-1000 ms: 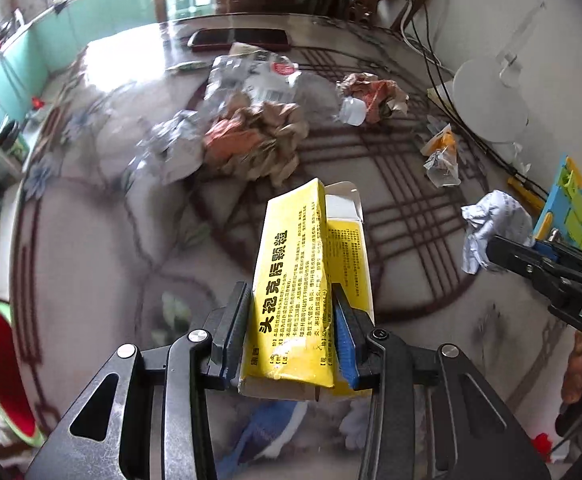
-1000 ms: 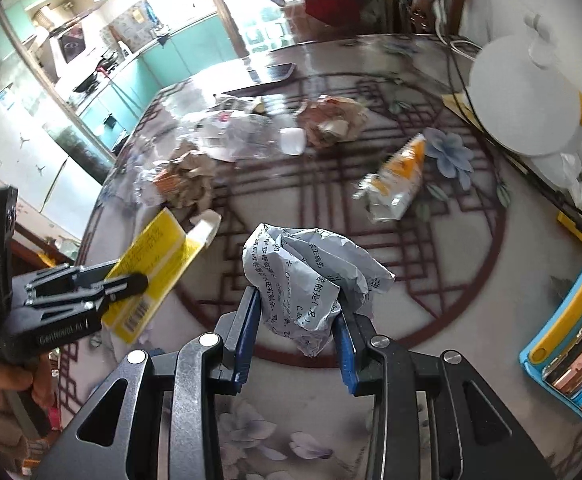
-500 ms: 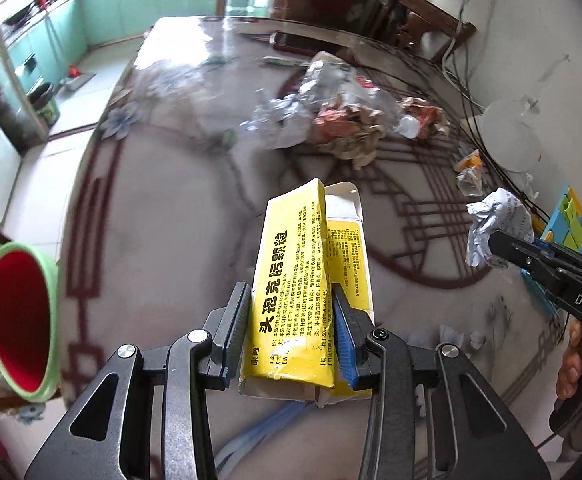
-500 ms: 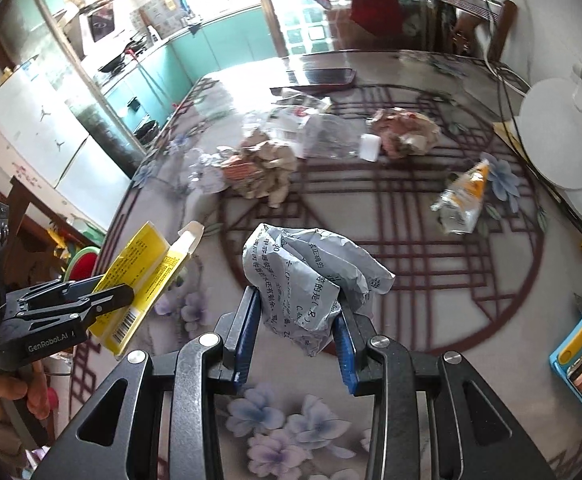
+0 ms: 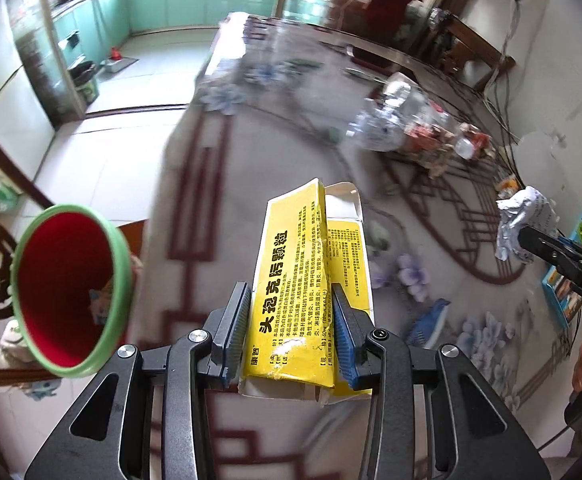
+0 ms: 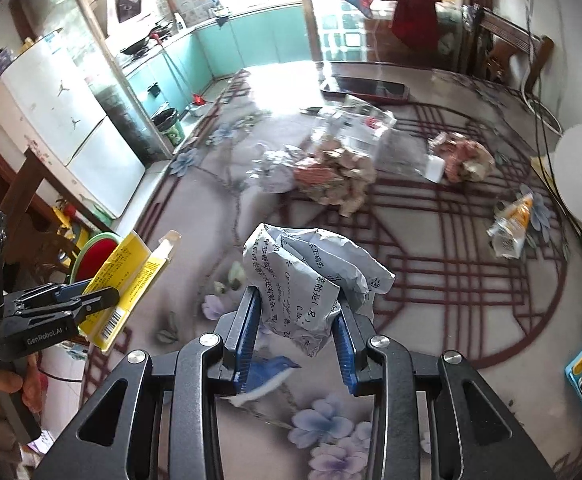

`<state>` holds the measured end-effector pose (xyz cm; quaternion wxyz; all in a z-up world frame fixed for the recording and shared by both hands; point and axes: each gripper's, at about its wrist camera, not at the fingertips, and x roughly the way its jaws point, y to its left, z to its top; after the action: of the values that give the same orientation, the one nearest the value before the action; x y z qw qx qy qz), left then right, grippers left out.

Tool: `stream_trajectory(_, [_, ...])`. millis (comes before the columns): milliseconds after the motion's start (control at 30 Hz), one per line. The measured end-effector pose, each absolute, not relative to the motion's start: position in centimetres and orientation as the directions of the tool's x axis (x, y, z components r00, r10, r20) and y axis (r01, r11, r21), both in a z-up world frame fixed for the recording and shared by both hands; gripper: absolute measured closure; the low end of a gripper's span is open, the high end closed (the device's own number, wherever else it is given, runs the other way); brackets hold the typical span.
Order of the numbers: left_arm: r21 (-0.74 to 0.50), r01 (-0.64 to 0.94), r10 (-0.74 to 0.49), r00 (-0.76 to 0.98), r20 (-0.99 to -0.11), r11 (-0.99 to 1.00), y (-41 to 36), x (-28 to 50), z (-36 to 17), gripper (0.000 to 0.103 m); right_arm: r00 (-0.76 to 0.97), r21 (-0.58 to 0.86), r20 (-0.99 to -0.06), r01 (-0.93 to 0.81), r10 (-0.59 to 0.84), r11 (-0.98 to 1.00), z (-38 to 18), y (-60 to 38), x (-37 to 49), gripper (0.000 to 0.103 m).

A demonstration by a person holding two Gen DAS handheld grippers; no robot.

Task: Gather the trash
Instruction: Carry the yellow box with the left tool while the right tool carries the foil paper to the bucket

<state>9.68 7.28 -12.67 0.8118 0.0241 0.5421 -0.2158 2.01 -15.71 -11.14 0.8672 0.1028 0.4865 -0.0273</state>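
At the bottom centre of the left wrist view, the left hand-held gripper (image 5: 295, 334) is clamping a flattened yellow cardboard medicine box (image 5: 311, 280) with black printed characters, its blue-padded jaws pressing on both sides of the box, which is standing up out of them with a white flap open at its top. Lower left in that frame, a red bin with a green rim (image 5: 67, 292) is sitting beside the edge of the bench (image 5: 211, 200), a glossy top patterned with dark red lattice lines and pale blue flowers. Toward the upper right, a blurred heap of litter (image 5: 411, 132) made of clear plastic and crumpled brown and orange paper is lying on the bench.

At the bottom centre of the right wrist view, the right hand-held gripper (image 6: 297, 334) is gripping a crumpled ball of white printed paper (image 6: 307, 276), squeezed between its blue pads and raised above the bench. At the left edge of this frame, the left hand-held gripper is showing with the yellow box, a person's hand (image 6: 7, 384) wrapped round its handle. Farther up, a separate wad of reddish crumpled paper (image 6: 463, 156) is lying at the upper right, and a small orange and clear wrapper (image 6: 511, 224) is resting near the right edge. A dark phone (image 6: 365, 90) is lying at the far side of the bench.
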Motion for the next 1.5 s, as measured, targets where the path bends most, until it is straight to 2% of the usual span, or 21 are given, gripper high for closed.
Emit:
stream_trajectory(867, [-0.193,0.183,-0.249,0.368,-0.896,0.964,21.9,13.0,-14.9,0.065,0.529,0.121,-0.835,-0.094,0.153,0.988,-10.3,0.6,8.9,0.070])
stream_trajectory(1500, [-0.161,0.007,-0.153,0.348,-0.925,0.987,28.7,14.3,-17.3,0.065,0.476,0.176,-0.822,-0.312,0.313,0.934,-11.6,11.2,15.0,0.070])
